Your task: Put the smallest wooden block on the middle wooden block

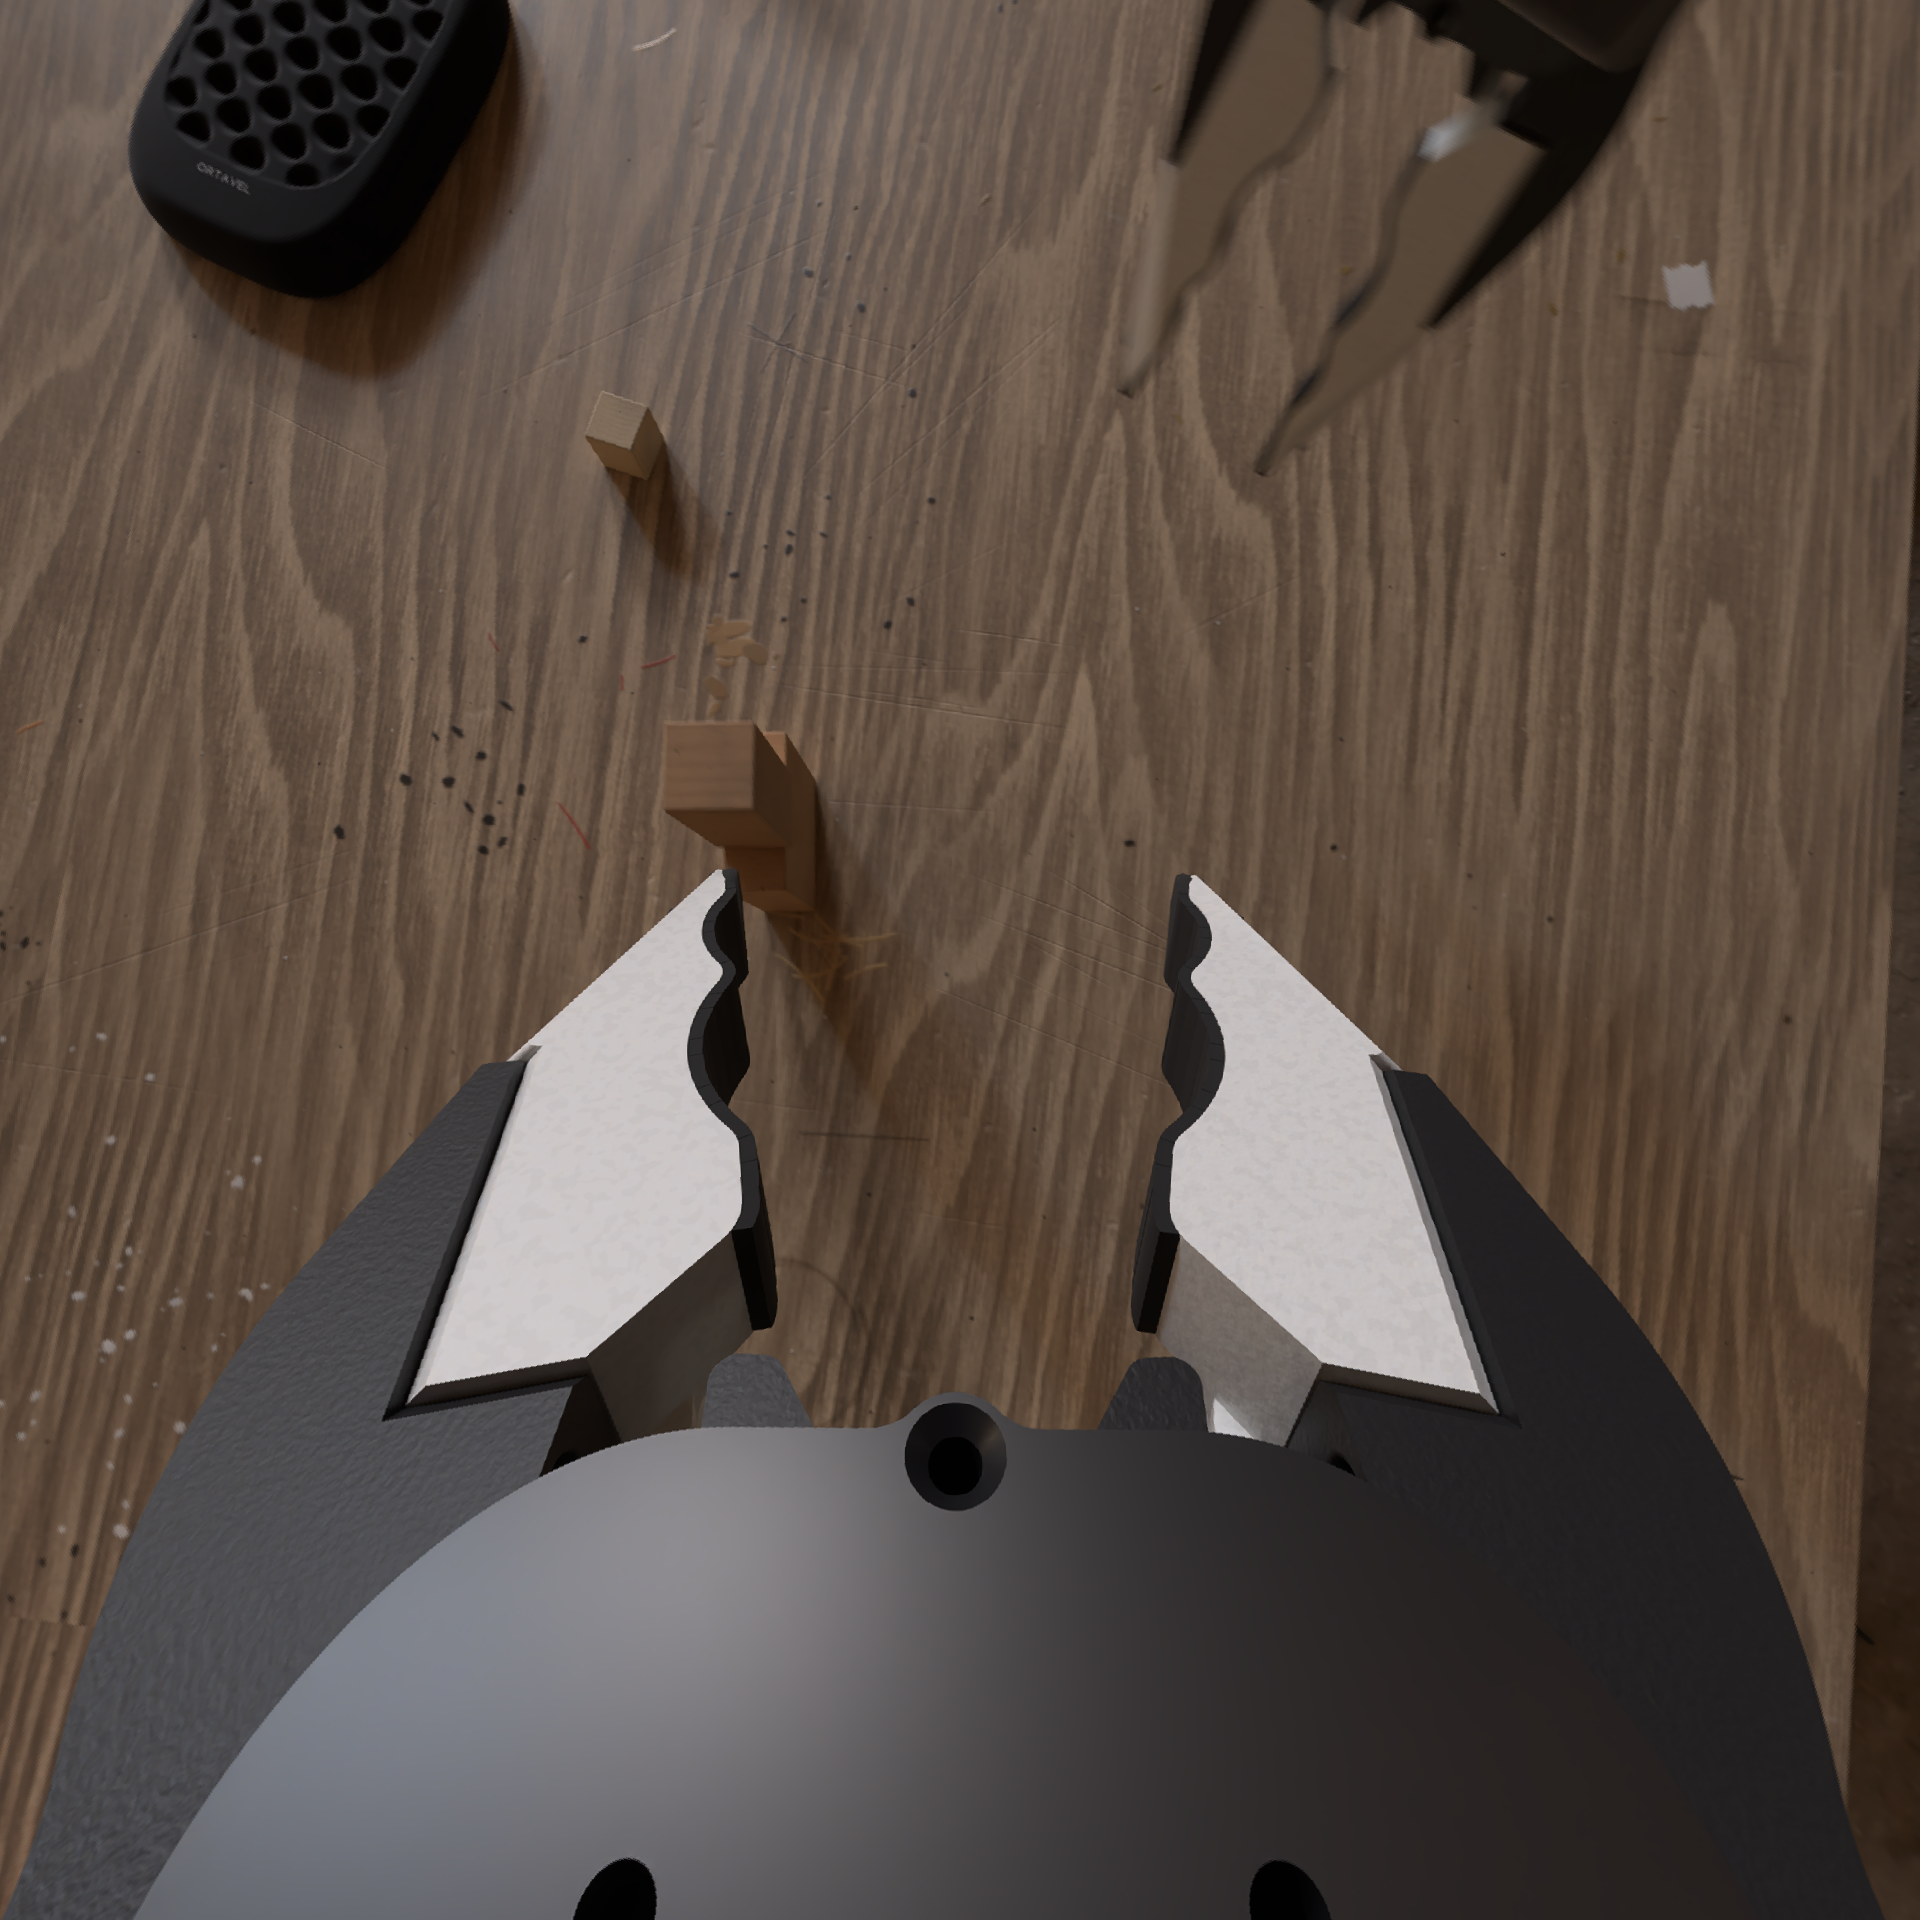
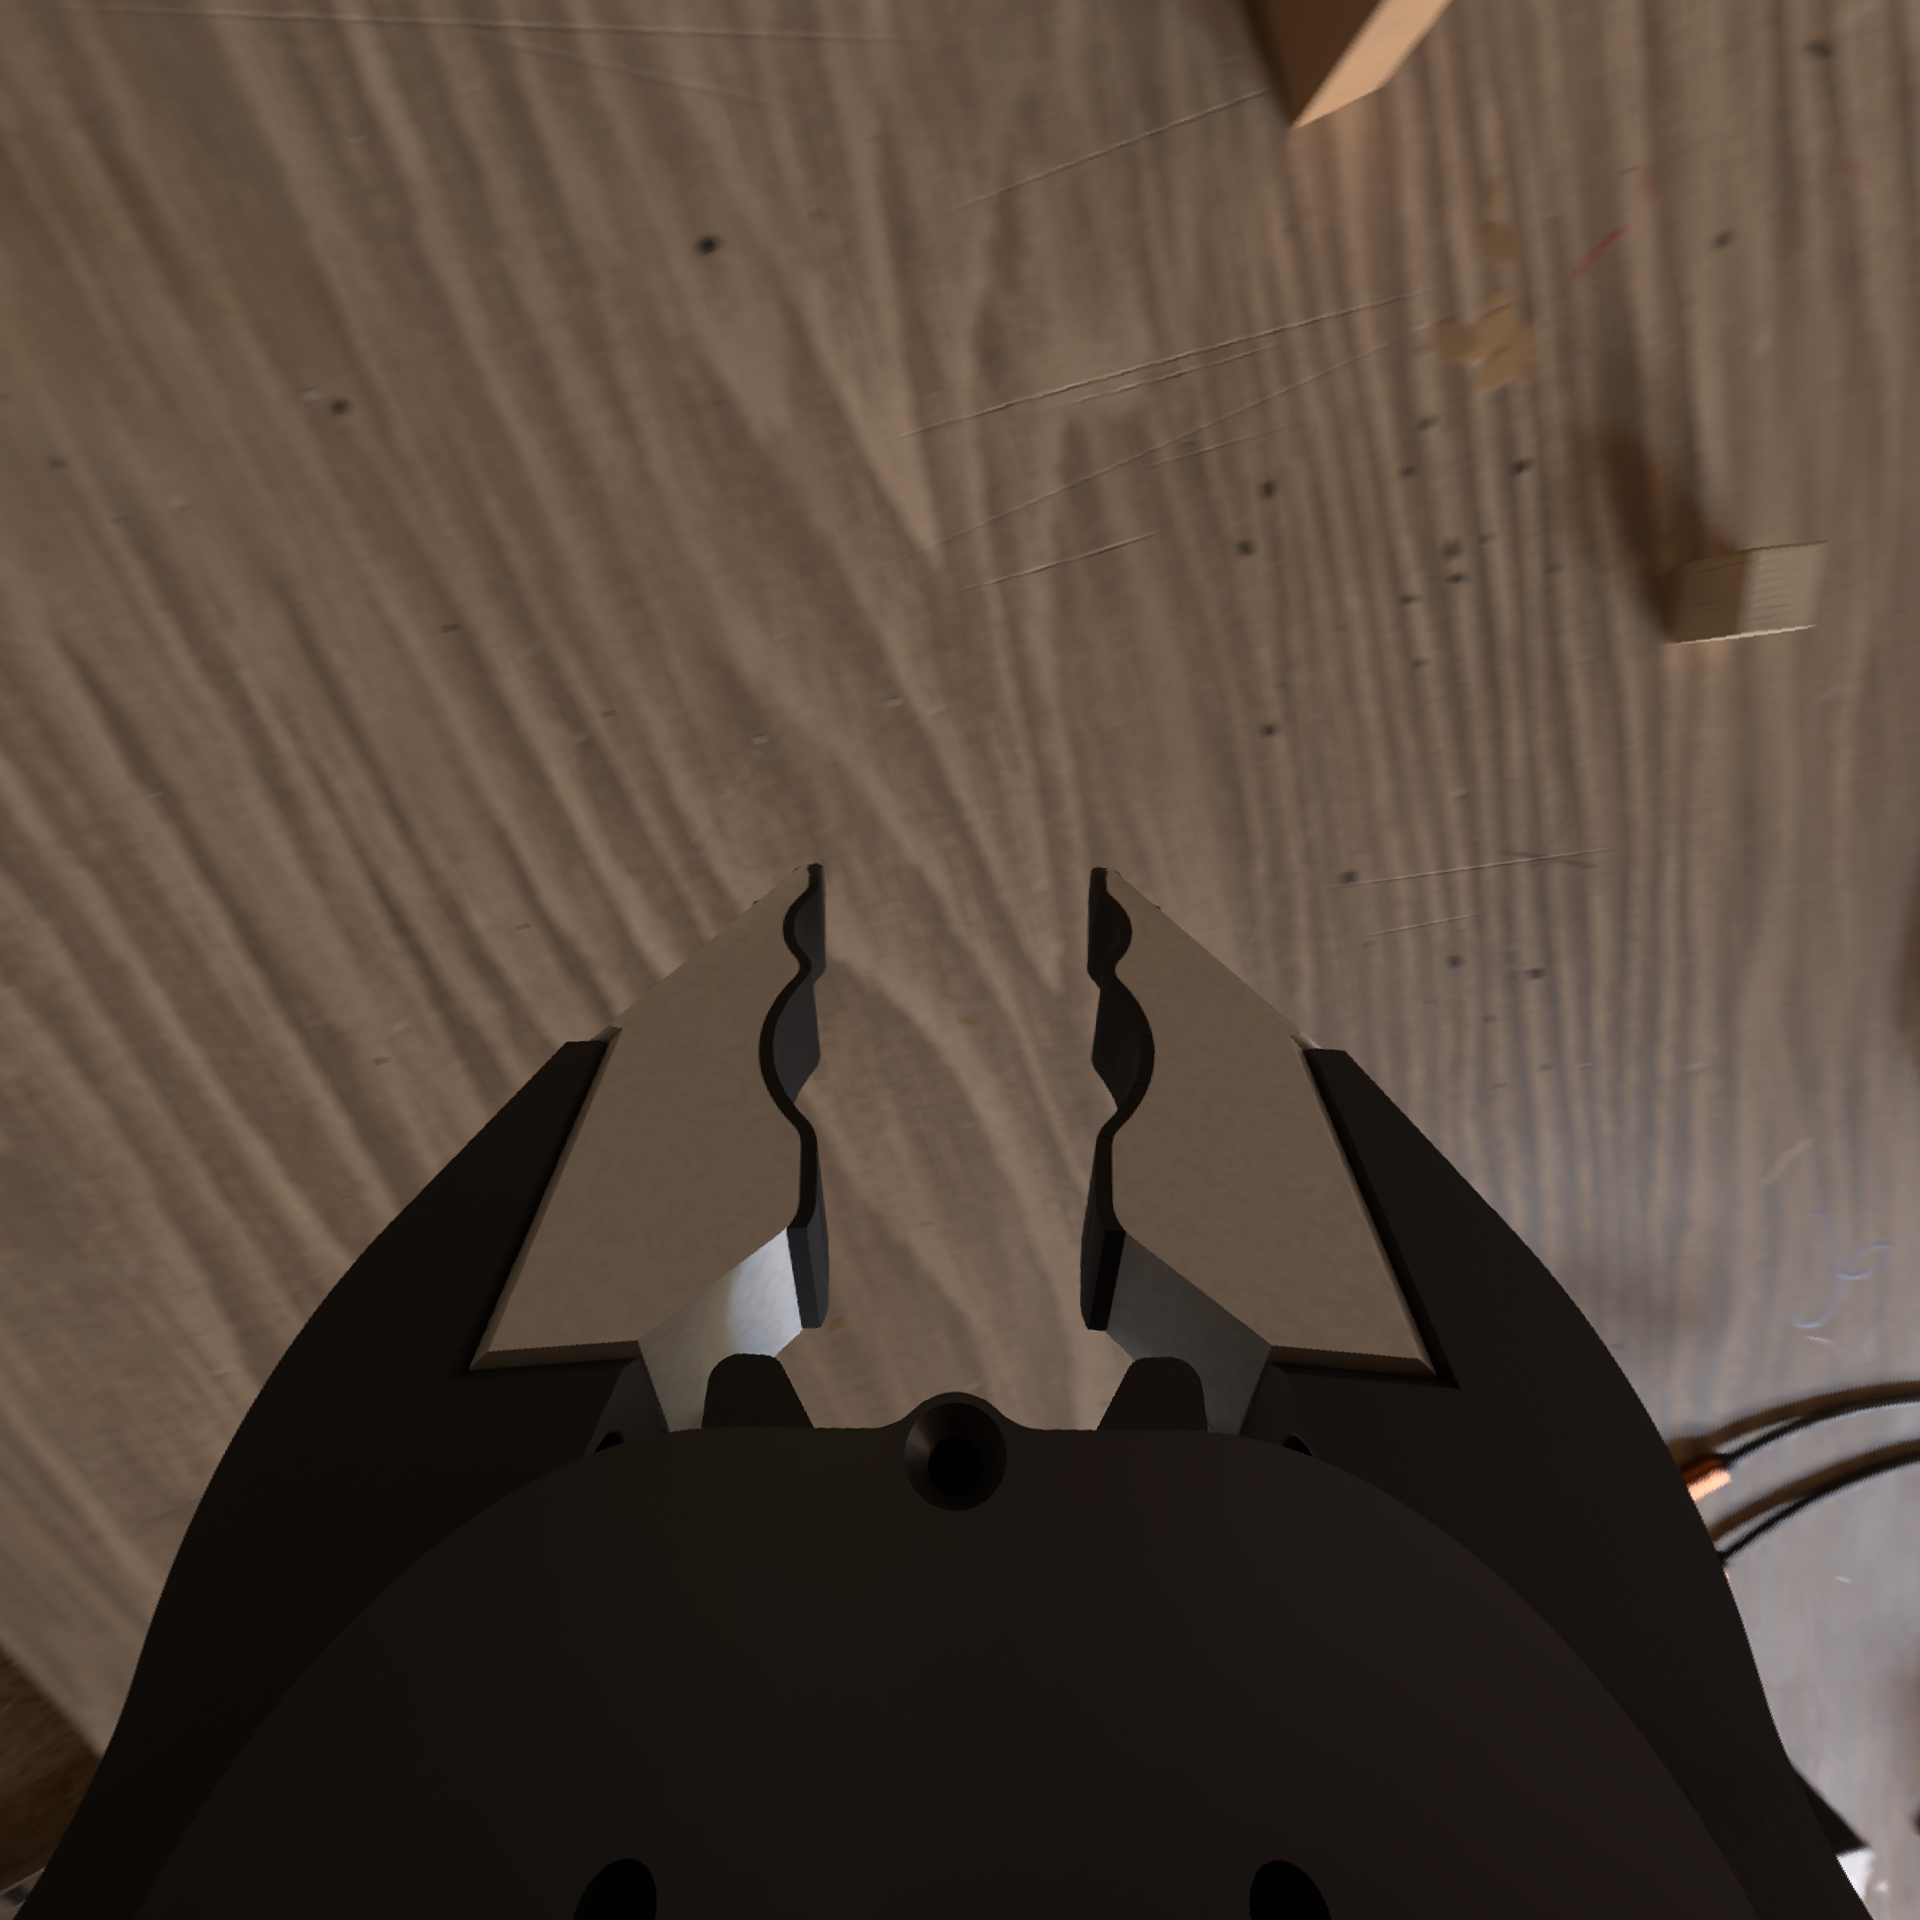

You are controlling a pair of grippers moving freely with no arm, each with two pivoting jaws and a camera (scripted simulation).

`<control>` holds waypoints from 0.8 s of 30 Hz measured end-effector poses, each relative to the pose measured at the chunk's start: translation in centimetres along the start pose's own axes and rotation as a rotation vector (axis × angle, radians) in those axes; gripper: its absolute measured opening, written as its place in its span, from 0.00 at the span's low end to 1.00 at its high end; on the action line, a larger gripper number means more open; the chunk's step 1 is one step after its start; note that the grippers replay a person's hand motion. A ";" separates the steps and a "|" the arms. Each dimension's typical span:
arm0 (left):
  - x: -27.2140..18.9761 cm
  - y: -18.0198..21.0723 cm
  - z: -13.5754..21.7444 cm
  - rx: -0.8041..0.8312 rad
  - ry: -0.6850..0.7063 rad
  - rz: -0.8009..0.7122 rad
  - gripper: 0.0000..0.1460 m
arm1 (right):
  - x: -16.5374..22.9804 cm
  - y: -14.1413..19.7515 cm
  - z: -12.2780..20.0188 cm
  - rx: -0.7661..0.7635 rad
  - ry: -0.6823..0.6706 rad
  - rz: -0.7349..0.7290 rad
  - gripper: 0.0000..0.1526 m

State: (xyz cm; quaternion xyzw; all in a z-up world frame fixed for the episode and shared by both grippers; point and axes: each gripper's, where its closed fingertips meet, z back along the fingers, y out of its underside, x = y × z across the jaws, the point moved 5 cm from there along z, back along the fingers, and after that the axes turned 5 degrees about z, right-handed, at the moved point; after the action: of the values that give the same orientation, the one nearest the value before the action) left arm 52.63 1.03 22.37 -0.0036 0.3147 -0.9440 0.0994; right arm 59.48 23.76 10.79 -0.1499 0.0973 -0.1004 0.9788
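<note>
Both my claws hang open and empty — left claw (image 1: 951, 883) beside what looks like a stack of blocks (image 1: 740, 805), the small loose block (image 1: 624, 433) farther off on the table (image 1: 1351, 831) — so I risk knocking that stack.

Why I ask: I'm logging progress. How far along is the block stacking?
Done: nothing. The smallest block sits alone on the table, apart from the bigger blocks. In hand: nothing; the left gripper and right gripper have open, empty jaws. Left: grasp, lift, place.
</note>
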 end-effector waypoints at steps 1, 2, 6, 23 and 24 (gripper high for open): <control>-0.5 0.6 0.4 -0.015 -0.002 -0.005 0.56 | -1.1 -0.1 0.0 -0.003 0.012 0.004 0.36; -1.0 1.3 0.9 -0.026 -0.002 -0.009 0.57 | -2.3 -0.3 0.0 -0.006 0.023 0.008 0.39; -2.5 3.5 2.3 -0.077 0.000 -0.010 0.59 | -7.2 -0.9 -0.5 0.006 0.041 0.026 0.42; -1.5 8.9 5.4 -0.085 -0.042 0.042 0.62 | -20.7 -3.5 -6.9 0.146 -0.016 0.120 0.44; -1.5 9.0 5.5 -0.088 -0.043 0.043 0.62 | -20.9 -3.6 -7.2 0.151 -0.022 0.122 0.44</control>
State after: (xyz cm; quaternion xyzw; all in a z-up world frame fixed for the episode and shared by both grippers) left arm 56.18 -9.00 21.50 -0.0215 0.3535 -0.9266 0.1262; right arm 37.22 23.14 8.52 -0.0704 0.0878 -0.0462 0.9926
